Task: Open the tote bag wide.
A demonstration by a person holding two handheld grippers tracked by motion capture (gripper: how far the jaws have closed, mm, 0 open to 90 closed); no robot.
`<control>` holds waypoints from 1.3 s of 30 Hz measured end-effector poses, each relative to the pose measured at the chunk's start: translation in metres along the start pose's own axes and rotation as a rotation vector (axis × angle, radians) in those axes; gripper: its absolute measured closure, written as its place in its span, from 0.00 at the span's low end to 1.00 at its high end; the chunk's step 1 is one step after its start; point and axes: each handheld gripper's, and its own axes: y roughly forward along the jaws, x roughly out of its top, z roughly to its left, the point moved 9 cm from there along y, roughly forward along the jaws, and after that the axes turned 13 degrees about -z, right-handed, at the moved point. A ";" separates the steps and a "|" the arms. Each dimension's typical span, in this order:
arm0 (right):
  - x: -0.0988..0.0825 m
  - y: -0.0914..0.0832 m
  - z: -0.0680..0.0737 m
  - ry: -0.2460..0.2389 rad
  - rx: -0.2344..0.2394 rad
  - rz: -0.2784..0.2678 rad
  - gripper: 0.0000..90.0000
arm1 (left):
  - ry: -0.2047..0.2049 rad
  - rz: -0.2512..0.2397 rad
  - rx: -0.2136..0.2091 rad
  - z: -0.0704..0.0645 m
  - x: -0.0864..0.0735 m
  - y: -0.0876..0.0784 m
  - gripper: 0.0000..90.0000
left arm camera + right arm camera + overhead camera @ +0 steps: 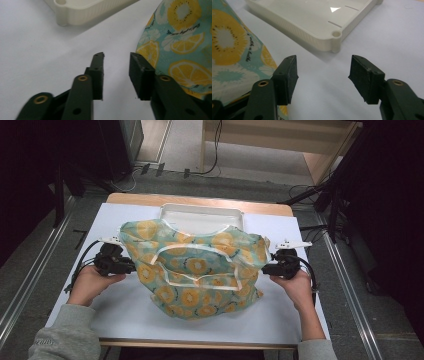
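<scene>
High view: fruit-print cloth [192,267] overlaps white tray's [200,213] near edge.

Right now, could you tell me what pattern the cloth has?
The cloth is teal with yellow citrus slices, clearest in the left gripper view.

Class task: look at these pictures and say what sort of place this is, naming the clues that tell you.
Probably a lab or workshop set up for recording. A table with a white cover stands on a grey floor between metal floor rails, cables trail behind it, and a person works a hand-held gripper beside a fruit-print cloth.
</scene>
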 end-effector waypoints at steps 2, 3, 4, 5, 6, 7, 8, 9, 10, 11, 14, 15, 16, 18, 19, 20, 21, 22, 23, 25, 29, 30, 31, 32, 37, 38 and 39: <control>0.000 -0.001 0.001 0.000 0.024 -0.001 0.48 | 0.024 0.003 0.002 -0.001 0.001 0.001 0.65; 0.000 -0.002 0.002 -0.002 0.025 0.002 0.49 | 0.048 0.000 0.007 -0.001 0.002 0.001 0.65; 0.000 -0.002 0.002 -0.002 0.025 0.002 0.49 | 0.048 0.000 0.007 -0.001 0.002 0.001 0.63; 0.001 -0.003 0.003 -0.002 0.036 -0.002 0.52 | 0.065 0.001 0.013 -0.001 0.002 0.002 0.61; 0.001 -0.004 0.004 -0.002 0.044 -0.006 0.52 | 0.060 0.002 0.011 -0.001 0.001 0.002 0.59; 0.002 -0.004 0.005 -0.001 0.051 -0.006 0.52 | 0.060 0.002 0.011 -0.001 0.001 0.002 0.59; 0.001 -0.004 0.005 -0.004 0.054 -0.004 0.53 | 0.049 0.005 0.004 -0.001 0.001 0.004 0.58; 0.001 -0.004 0.006 -0.010 0.053 0.002 0.54 | 0.050 0.007 0.005 -0.001 0.001 0.004 0.57; 0.001 -0.004 0.006 -0.015 0.054 0.004 0.54 | 0.053 0.008 0.007 -0.001 0.000 0.004 0.57; 0.000 -0.004 0.007 -0.008 0.058 0.008 0.55 | 0.058 0.010 0.004 -0.001 0.000 0.004 0.57; 0.001 -0.004 0.008 -0.007 0.068 0.009 0.56 | 0.058 0.006 0.000 -0.001 0.001 0.003 0.58; 0.001 -0.004 0.008 -0.009 0.068 0.008 0.56 | 0.056 0.003 0.003 -0.001 0.001 0.001 0.58; 0.001 -0.004 0.008 -0.009 0.068 0.008 0.56 | 0.056 0.003 0.003 -0.001 0.001 0.001 0.58; 0.002 -0.004 0.008 -0.003 0.075 0.007 0.56 | 0.055 -0.003 0.002 -0.001 0.001 0.000 0.58; 0.002 -0.004 0.009 -0.006 0.074 0.009 0.56 | 0.057 -0.001 0.002 -0.001 0.001 0.000 0.58; 0.002 -0.004 0.009 -0.010 0.072 0.010 0.56 | 0.053 -0.004 0.003 -0.001 0.001 -0.001 0.58; 0.002 -0.003 0.010 -0.008 0.077 0.010 0.56 | 0.053 -0.007 0.006 -0.001 0.000 -0.001 0.57; 0.002 -0.003 0.010 -0.010 0.079 0.010 0.56 | 0.049 -0.002 0.004 -0.001 0.000 -0.001 0.57; 0.002 -0.003 0.010 -0.017 0.077 0.011 0.56 | 0.045 -0.002 0.006 0.000 -0.001 -0.001 0.57; 0.003 -0.002 0.010 -0.017 0.076 0.012 0.56 | 0.038 0.003 0.011 0.000 -0.002 -0.002 0.58; 0.004 -0.001 0.008 -0.016 0.078 0.012 0.56 | 0.032 0.009 0.016 -0.001 -0.003 -0.002 0.58; 0.003 -0.001 0.008 -0.014 0.078 0.015 0.56 | 0.030 0.009 0.012 -0.002 -0.004 -0.003 0.59; 0.003 -0.001 0.008 -0.015 0.079 0.017 0.56 | 0.039 0.009 0.012 -0.003 -0.004 -0.004 0.59; 0.003 0.000 0.009 -0.015 0.078 0.018 0.56 | 0.041 0.002 0.007 -0.005 -0.003 -0.004 0.58; 0.004 0.001 0.010 -0.020 0.091 0.021 0.56 | 0.044 0.012 0.004 -0.006 -0.005 -0.002 0.55; 0.004 0.002 0.011 -0.024 0.094 0.021 0.56 | 0.043 0.010 0.011 -0.005 -0.006 -0.002 0.54; 0.004 0.002 0.011 -0.025 0.095 0.023 0.56 | 0.048 0.011 0.012 -0.004 -0.006 -0.002 0.53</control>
